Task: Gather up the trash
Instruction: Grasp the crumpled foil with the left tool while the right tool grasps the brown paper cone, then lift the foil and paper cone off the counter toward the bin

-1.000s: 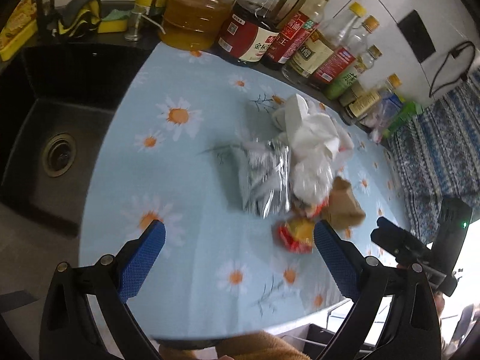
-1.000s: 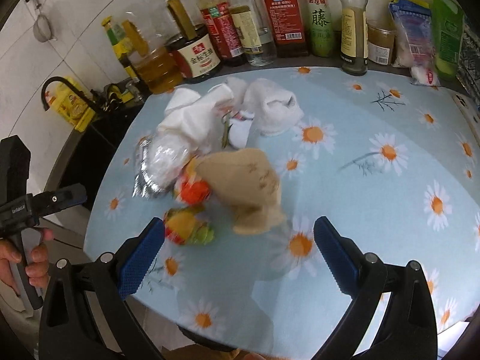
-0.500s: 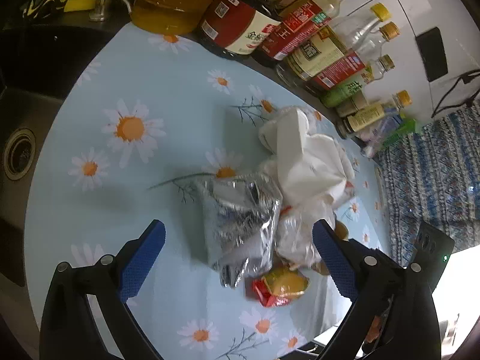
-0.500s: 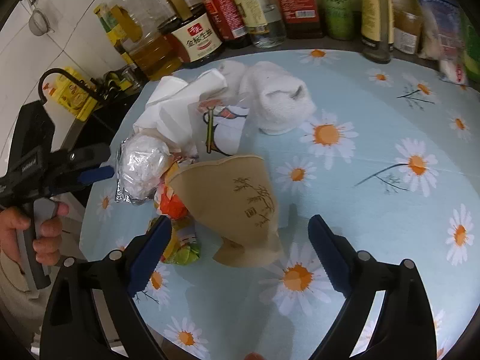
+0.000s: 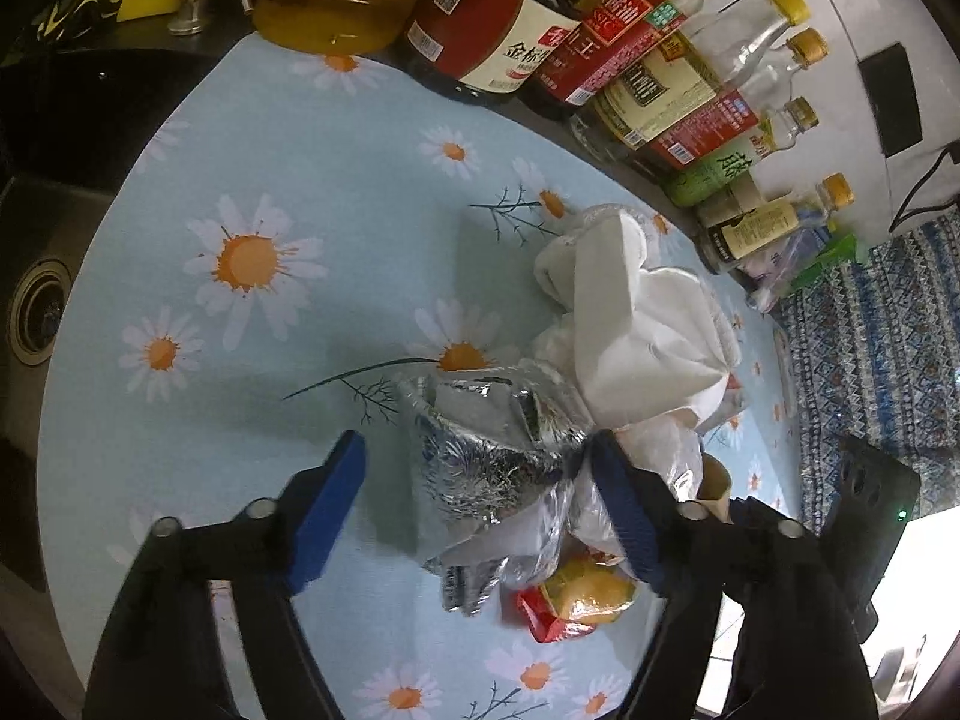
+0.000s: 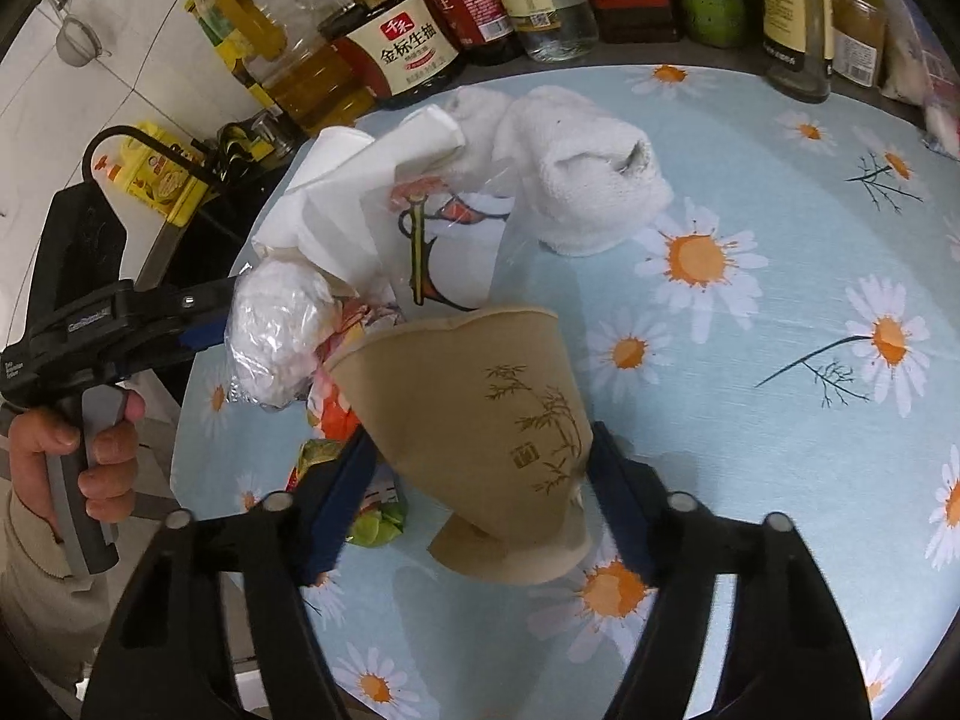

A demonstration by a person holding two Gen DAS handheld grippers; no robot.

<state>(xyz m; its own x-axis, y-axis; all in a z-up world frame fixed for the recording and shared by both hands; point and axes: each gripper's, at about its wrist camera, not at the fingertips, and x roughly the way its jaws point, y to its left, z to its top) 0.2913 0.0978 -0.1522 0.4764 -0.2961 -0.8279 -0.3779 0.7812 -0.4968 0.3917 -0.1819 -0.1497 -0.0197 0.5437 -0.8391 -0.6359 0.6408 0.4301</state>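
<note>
A heap of trash lies on the daisy tablecloth (image 5: 270, 192). In the left wrist view a crumpled silver foil bag (image 5: 486, 456) sits between the fingers of my left gripper (image 5: 474, 498), whose jaws stand around it with a gap on the left side. White tissue paper (image 5: 630, 336) and a red-yellow wrapper (image 5: 576, 600) lie beside it. In the right wrist view a squashed brown paper cup (image 6: 480, 420) sits between the fingers of my right gripper (image 6: 480, 486), both pads close against it. A white towel (image 6: 576, 168) lies behind.
Oil and sauce bottles (image 5: 480, 30) line the back wall; they also show in the right wrist view (image 6: 396, 48). A dark sink (image 5: 42, 312) lies left of the cloth. A blue patterned cloth (image 5: 870, 330) lies at the right.
Both grippers have moved in onto the heap and their jaws have narrowed: the left around the foil bag, the right around the paper cup.
</note>
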